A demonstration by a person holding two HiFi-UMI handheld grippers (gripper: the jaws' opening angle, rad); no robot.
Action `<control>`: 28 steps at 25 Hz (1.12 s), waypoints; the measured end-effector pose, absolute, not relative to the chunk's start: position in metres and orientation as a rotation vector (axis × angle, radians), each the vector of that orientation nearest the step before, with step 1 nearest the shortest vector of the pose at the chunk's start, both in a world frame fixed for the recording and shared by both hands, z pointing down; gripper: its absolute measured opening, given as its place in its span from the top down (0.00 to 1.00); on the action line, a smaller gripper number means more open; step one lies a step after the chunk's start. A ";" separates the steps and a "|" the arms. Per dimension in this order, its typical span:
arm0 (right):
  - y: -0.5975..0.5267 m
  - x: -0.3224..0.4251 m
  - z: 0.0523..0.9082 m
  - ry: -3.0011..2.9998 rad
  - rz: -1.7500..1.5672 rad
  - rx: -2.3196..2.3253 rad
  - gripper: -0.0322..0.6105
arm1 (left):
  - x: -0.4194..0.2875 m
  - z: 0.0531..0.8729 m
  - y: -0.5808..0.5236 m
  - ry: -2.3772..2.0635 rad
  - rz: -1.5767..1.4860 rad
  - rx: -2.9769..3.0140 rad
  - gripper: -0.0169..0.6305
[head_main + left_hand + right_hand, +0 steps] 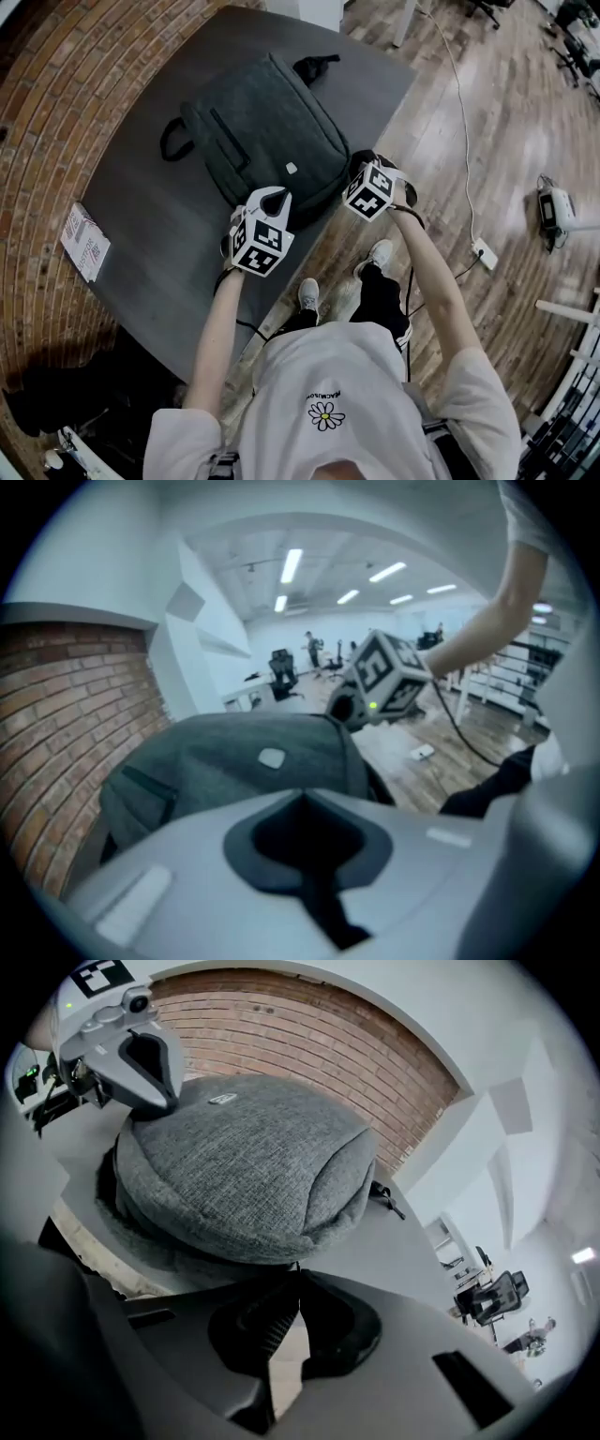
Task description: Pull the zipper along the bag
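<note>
Left hand-held gripper (302, 797): jaws together, empty, tips at the near end of the grey bag (267, 127). Right hand-held gripper (298, 1275): jaws together too, nothing seen pinched, by the bag's near right corner. Bag lies flat on the dark bench (150, 253), near end at the bench edge toward the person, probably so the zipper seam is reachable. Pull tab not made out; zipping looks unstarted.

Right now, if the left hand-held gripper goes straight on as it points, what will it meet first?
Most likely the grey backpack: it lies directly ahead of the left hand-held gripper, whose jaws are shut.
</note>
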State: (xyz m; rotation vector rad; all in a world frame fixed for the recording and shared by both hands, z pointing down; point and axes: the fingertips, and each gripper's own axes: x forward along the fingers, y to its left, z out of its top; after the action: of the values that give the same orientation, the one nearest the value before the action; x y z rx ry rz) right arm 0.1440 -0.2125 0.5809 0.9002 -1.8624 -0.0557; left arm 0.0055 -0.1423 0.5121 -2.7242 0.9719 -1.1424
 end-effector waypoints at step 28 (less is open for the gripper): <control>-0.141 0.109 0.559 -2.002 0.233 0.600 0.94 | -0.007 0.510 -0.247 1.005 -1.065 -2.682 0.98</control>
State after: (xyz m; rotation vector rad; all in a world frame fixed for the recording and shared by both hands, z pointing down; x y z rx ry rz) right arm 0.1090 -0.1409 0.5589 0.6003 -2.0019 0.2326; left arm -0.0074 -0.2470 0.5100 -2.6825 1.0052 -1.0652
